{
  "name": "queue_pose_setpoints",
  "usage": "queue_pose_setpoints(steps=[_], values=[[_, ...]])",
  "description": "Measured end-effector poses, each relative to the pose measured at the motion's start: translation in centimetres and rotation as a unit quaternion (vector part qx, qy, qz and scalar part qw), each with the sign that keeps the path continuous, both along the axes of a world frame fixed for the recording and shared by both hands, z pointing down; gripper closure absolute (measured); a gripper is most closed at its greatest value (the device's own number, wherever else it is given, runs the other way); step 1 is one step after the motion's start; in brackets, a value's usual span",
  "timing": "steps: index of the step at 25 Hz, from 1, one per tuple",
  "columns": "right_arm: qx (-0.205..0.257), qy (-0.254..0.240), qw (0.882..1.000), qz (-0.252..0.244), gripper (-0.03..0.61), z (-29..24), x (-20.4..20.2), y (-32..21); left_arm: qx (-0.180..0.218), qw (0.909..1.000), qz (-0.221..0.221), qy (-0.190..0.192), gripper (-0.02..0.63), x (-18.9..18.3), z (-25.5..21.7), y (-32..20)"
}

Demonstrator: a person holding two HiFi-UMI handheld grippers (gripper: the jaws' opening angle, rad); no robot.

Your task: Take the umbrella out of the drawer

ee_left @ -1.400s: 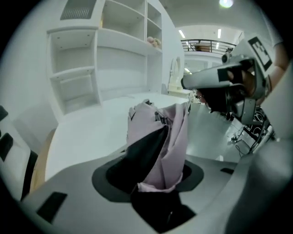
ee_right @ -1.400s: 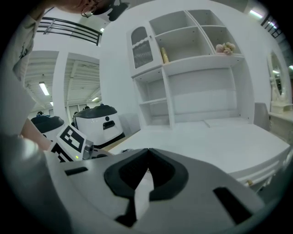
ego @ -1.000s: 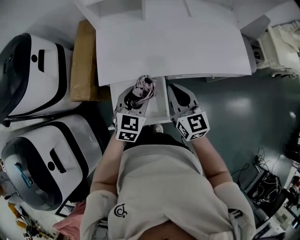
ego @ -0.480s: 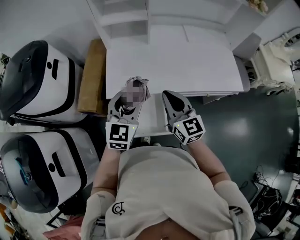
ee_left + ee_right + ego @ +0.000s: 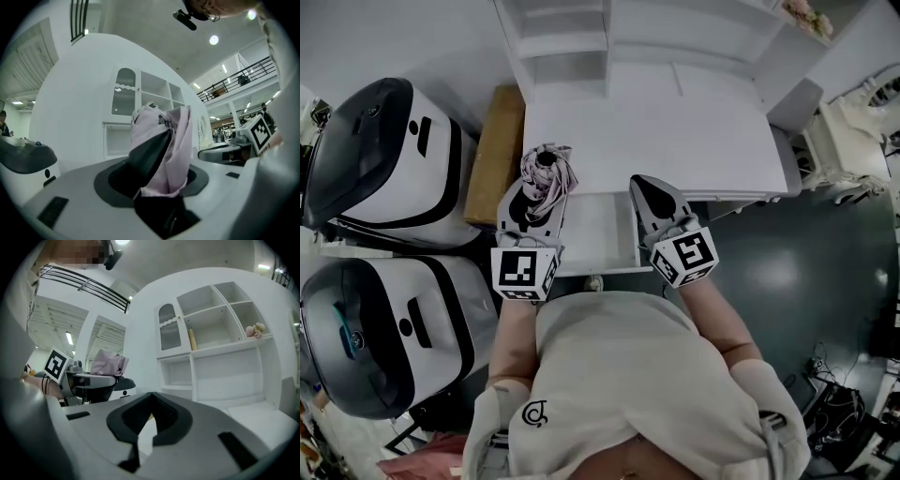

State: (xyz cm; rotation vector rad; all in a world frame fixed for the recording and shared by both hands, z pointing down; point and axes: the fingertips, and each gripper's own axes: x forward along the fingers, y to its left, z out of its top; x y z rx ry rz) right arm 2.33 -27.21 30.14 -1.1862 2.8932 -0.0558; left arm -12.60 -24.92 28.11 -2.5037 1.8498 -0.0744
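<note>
Both grippers have come up from the drawer (image 5: pixel 598 230) since a second ago, and the left gripper (image 5: pixel 542 187) has swung toward the left of the head view, carrying the umbrella (image 5: pixel 546 169) with it: the bundle that was over the open drawer now hangs over the left front corner of the white desk (image 5: pixel 675 131), clear of the drawer. Its jaws are clamped on the umbrella, a folded pale pink one; in the left gripper view the bunched fabric stands up between the dark pads (image 5: pixel 149 152) and rises above them, and in the head view a dark end shows amid the folds beyond the jaw tips. The right gripper (image 5: pixel 645 186) is near it on the right, over the right side of the drawer, with its jaws together at the tips and nothing between them. The drawer is still pulled out under the desk's front edge, its white inside showing between the two grippers. Behind the desk stands a white shelf unit (image 5: pixel 572 37). A brown cardboard box (image 5: pixel 495 155) lies along the desk's left side, and two large white and black machines (image 5: pixel 384 159) sit left of it, while dark floor (image 5: pixel 787 262) shows to the right
</note>
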Motion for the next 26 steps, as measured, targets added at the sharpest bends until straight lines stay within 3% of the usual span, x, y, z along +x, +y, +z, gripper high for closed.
queue_pose_setpoints(steps=[26], values=[[-0.006,0.021,1.000,0.010,0.575,0.9,-1.1,1.2,-0.001,1.0000,-0.005,0.004,0.387,-1.1,-0.3,0.9]])
